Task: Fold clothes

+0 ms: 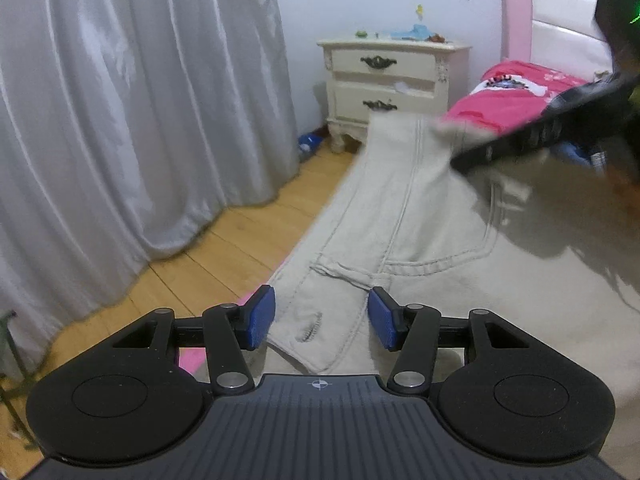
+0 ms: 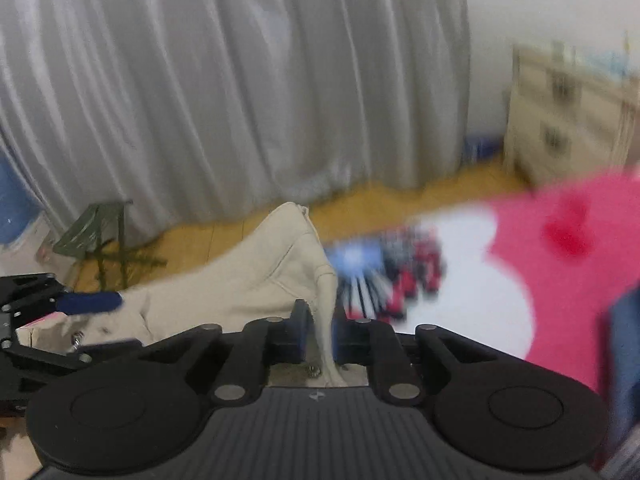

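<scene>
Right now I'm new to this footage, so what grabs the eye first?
The beige trousers stretch along the bed toward the cream nightstand. The right gripper pinches a raised fold of them, while the left gripper is open over the waistband. Grey curtains fill the left.

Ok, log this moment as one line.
left tool: open, over trousers | right tool: shut on trousers, lifting fold | trousers: on bed | fold: not done
</scene>
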`<state>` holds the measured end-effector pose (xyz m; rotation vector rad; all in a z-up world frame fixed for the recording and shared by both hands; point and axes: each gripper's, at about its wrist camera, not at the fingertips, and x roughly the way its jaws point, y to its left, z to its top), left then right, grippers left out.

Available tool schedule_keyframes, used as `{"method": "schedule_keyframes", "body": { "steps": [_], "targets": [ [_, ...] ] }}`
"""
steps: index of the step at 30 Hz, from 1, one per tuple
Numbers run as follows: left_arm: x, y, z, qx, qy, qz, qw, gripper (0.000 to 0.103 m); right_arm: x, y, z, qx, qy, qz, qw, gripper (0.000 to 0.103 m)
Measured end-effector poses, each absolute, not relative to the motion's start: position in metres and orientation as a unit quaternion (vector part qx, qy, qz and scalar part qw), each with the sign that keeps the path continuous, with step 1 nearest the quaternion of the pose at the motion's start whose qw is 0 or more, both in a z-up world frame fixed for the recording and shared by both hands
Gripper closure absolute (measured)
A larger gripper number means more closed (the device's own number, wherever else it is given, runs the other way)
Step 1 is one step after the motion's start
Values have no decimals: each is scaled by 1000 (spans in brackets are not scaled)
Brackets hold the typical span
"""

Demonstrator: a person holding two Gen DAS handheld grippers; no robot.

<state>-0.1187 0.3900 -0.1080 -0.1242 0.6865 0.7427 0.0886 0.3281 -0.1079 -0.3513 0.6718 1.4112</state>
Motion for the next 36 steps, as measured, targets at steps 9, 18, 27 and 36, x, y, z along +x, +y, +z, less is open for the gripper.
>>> {"method": "schedule_keyframes", "body": {
  "steps": [9, 18, 27, 36],
  "targets": [
    [-90, 387, -122, -23, 338, 367, 866, 47, 78, 364, -144, -241, 250, 545, 763, 41],
    [-87, 387, -107, -28, 341, 379, 860, 42, 161, 209, -56, 74, 248, 478, 839, 33],
    [-84, 364, -59, -50, 301, 343, 888, 43, 123, -66, 1, 106, 281, 388, 871, 65],
    [-79, 275, -52, -69, 360, 202, 908, 43, 29, -217, 10, 90, 350, 230, 904, 65]
  ]
}}
